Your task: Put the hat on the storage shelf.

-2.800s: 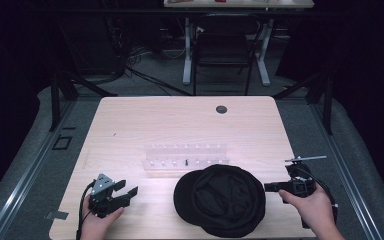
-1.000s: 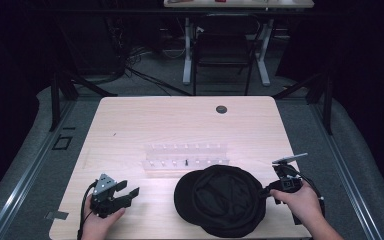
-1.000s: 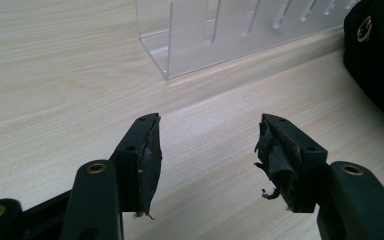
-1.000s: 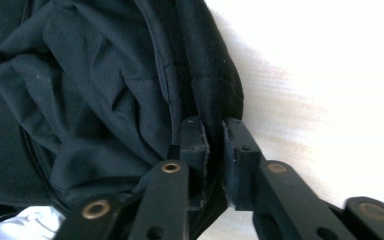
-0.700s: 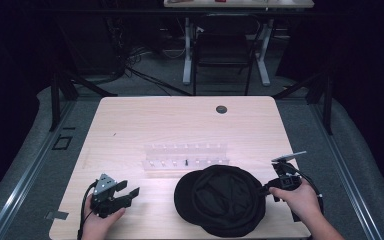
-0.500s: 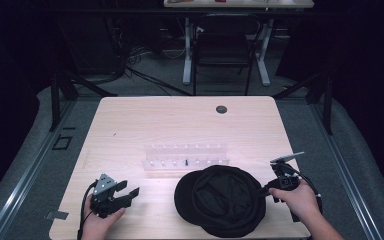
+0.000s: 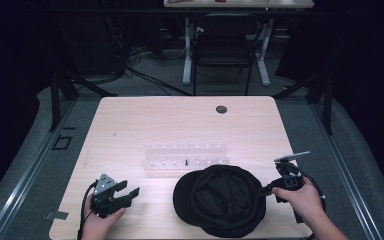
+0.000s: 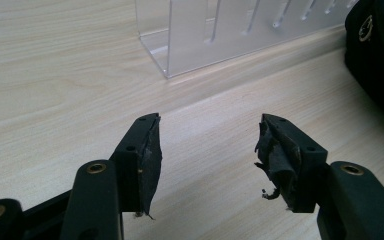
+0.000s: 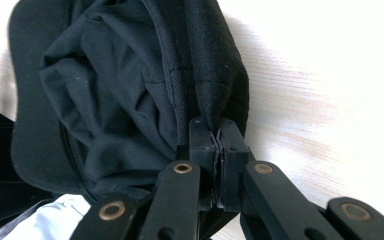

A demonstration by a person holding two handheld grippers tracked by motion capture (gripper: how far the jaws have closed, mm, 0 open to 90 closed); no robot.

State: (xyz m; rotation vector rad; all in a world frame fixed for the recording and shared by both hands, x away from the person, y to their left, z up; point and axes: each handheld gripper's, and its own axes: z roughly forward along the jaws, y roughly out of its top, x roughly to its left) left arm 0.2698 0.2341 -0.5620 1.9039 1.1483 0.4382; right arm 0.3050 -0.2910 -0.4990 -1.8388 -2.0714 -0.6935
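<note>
A black cap (image 7: 220,200) lies crown-down on the wooden table (image 7: 180,120) near its front edge, with the inside facing up. My right gripper (image 7: 263,190) is at the cap's right rim. In the right gripper view its jaws have just been closing, and the right gripper (image 9: 215,132) is shut on a fold of the cap's fabric edge (image 9: 205,95). My left gripper (image 7: 130,191) rests at the front left, held by a hand, apart from the cap. The left gripper (image 8: 207,145) stands open with only bare table between its jaws.
A clear plastic rack (image 7: 186,156) with small slots stands just behind the cap, and its near corner (image 8: 180,45) is ahead of the left gripper. A round cable hole (image 7: 221,109) sits at the table's far side. A chair and desk legs stand beyond the table.
My right gripper has shifted left to the cap's rim and closed on the fabric there. The left gripper and hand have stayed where they were.
</note>
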